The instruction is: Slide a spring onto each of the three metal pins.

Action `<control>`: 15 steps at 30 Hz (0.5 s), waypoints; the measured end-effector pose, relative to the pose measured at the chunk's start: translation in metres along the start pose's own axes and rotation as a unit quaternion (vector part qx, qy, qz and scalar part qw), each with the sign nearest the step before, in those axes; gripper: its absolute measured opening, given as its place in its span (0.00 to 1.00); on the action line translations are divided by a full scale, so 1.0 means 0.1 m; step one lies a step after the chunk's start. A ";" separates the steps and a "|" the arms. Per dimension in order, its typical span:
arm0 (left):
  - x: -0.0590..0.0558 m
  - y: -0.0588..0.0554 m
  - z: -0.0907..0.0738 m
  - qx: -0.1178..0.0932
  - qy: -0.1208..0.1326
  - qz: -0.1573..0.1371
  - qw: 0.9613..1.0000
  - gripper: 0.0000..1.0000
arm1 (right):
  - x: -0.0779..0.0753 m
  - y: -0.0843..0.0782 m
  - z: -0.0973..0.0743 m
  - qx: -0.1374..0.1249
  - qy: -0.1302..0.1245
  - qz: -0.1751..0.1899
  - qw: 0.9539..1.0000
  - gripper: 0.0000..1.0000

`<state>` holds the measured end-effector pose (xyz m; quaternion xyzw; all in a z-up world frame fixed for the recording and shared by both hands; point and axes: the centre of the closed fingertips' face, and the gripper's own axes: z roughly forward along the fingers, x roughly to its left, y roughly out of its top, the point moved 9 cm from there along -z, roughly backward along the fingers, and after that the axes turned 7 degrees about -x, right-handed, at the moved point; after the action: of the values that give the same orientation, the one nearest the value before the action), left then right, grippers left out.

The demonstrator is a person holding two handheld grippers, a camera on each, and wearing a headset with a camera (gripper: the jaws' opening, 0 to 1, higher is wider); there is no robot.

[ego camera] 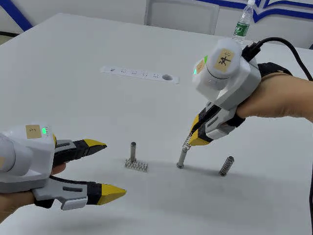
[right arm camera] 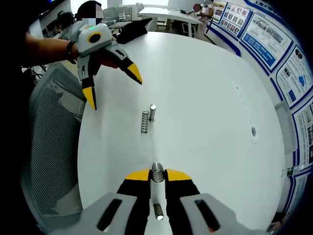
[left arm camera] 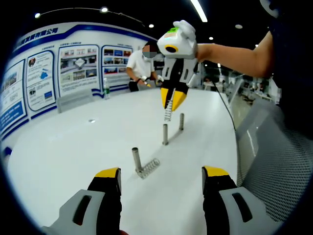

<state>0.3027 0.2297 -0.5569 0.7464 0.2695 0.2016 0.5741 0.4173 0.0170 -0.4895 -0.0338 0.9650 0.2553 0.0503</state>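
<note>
Three metal pins stand on the white table [ego camera: 73, 98]. The left pin [ego camera: 133, 151] is bare, and a loose spring [ego camera: 136, 165] lies flat at its base. The right pin carries a spring [ego camera: 226, 166] around it. My right gripper [ego camera: 195, 141] is shut on another spring [ego camera: 187, 142], which hangs tilted just above the top of the middle pin [ego camera: 181, 159]. In the right gripper view that spring [right arm camera: 156, 172] sits between the shut jaws with the pin [right arm camera: 158, 210] beneath. My left gripper [ego camera: 105, 169] stands open near the left pin [left arm camera: 137, 159], with nothing between its jaws.
A white power strip [ego camera: 142, 74] lies farther back on the table, and a water bottle [ego camera: 243, 22] stands at the far edge. A grey mesh chair [left arm camera: 274, 161] is beside the table. Another person [left arm camera: 139, 66] stands at the far end.
</note>
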 end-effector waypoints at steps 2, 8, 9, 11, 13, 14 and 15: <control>0.00 0.00 0.00 0.000 0.000 0.000 1.000 0.68 | -0.01 -0.01 0.01 0.004 -0.001 -0.001 1.000 0.12; 0.01 0.00 0.01 -0.001 0.000 -0.002 1.000 0.69 | -0.04 -0.03 0.06 0.011 0.000 -0.001 1.000 0.12; 0.01 0.00 0.01 -0.001 0.000 -0.002 1.000 0.69 | -0.04 -0.03 0.06 0.011 0.000 -0.002 1.000 0.12; 0.01 0.00 0.01 -0.001 0.000 -0.002 1.000 0.69 | -0.04 -0.03 0.07 0.010 0.003 0.001 1.000 0.12; 0.01 0.00 0.01 -0.002 0.001 -0.002 1.000 0.69 | -0.04 -0.02 0.07 0.011 0.003 0.000 1.000 0.12; 0.01 0.00 0.01 -0.002 0.001 -0.003 1.000 0.69 | -0.04 -0.02 0.08 0.012 0.003 0.000 1.000 0.12; 0.01 0.00 0.01 -0.001 0.000 -0.002 1.000 0.69 | -0.04 -0.02 0.08 0.011 0.004 0.001 1.000 0.12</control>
<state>0.3040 0.2290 -0.5572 0.7449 0.2711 0.2008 0.5756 0.4217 0.0196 -0.4968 -0.0338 0.9680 0.2442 0.0463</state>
